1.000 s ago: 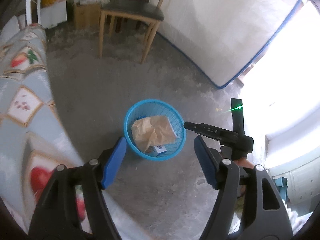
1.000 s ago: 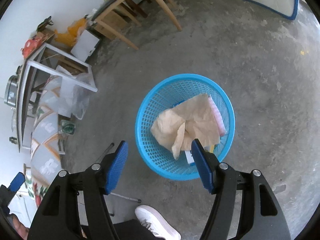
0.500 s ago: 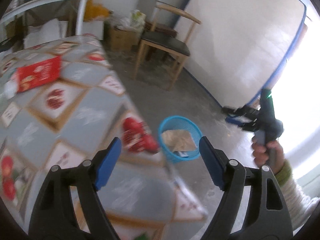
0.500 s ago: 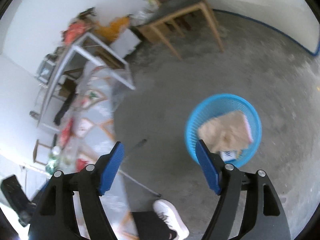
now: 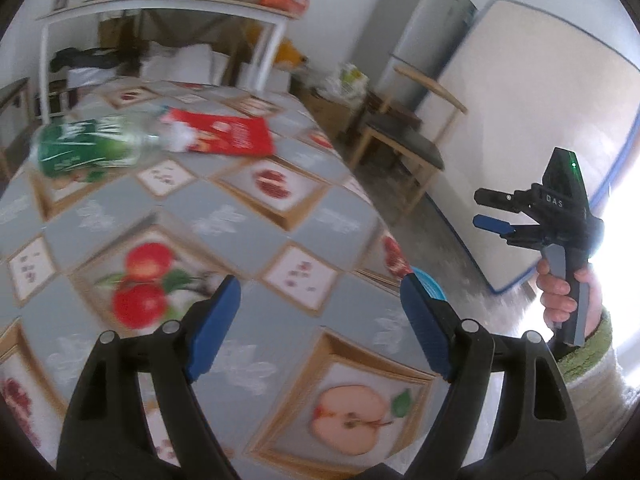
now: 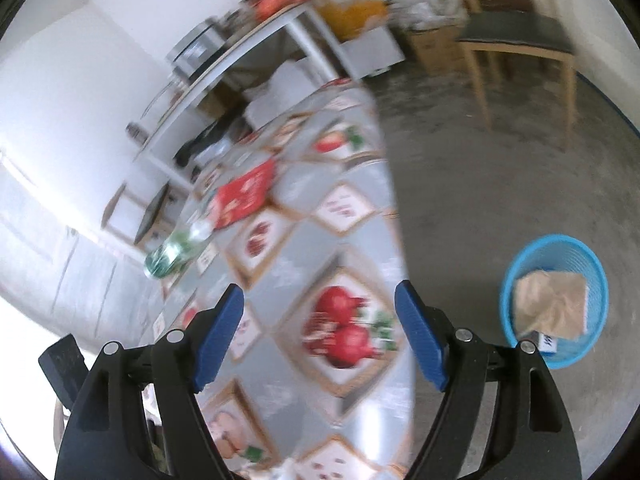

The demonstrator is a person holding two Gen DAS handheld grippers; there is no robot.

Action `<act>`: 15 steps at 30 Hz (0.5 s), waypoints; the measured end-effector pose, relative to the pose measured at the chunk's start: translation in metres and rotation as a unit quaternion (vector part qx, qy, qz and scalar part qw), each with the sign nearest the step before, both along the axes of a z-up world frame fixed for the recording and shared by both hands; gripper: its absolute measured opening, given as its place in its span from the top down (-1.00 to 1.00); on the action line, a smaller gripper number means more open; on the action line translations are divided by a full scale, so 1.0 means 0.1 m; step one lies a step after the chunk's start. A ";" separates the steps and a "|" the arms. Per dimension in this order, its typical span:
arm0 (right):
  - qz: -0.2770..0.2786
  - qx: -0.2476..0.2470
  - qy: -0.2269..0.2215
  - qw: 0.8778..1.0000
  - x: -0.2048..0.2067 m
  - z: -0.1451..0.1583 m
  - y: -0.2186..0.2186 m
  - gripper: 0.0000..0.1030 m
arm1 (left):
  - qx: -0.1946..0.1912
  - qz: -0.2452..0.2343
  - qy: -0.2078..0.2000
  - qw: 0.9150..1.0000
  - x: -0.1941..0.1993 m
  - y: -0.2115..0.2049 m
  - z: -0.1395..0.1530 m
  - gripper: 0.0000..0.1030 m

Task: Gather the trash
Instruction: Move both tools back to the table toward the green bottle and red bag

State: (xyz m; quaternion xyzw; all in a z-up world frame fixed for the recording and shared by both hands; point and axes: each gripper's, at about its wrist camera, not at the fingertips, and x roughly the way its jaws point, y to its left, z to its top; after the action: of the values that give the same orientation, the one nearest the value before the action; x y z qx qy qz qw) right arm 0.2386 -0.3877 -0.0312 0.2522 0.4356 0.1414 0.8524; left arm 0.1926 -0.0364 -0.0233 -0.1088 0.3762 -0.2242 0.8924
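Left wrist view: bottle [image 5: 90, 148] lies on its side, neck toward red packet [image 5: 224, 136], near table's [image 5: 256, 220] far-left corner.
Position: well beyond left gripper [image 5: 320, 330].
Jaws: both grippers, right gripper [image 6: 320, 338] included, spread apart and empty.

A lived-in home: fruit-print tablecloth [image 5: 224, 216], fridge [image 5: 420, 32], wooden chair [image 5: 404, 144], cluttered shelf [image 5: 160, 0].

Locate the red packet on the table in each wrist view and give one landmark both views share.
Left wrist: the red packet lies in the upper left, on the far part of the table, beside the green bottle.
Right wrist: the red packet sits left of centre, above the green bottle.
Shared landmark: the wooden chair.
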 end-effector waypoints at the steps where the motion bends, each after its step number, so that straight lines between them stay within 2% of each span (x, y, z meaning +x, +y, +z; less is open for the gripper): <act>1: 0.011 -0.004 -0.001 1.000 0.05 0.04 0.13 -0.47 | -0.004 0.008 -0.001 1.000 0.00 0.07 0.01 -0.51; 8: 0.066 -0.008 0.003 0.998 0.32 0.15 0.83 -0.47 | -0.031 0.060 -0.013 0.998 -0.01 0.61 0.01 -0.51; 15: 0.089 -0.018 0.038 0.995 0.64 -0.04 1.34 -0.47 | -0.036 0.091 -0.023 0.995 0.11 1.02 0.01 -0.51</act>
State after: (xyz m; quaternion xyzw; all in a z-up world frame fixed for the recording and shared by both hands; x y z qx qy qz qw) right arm 0.3025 -0.2539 -0.0353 0.2018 0.4910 0.1994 0.8237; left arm 0.2032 0.0651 -0.0227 -0.1697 0.3354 -0.1579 0.9131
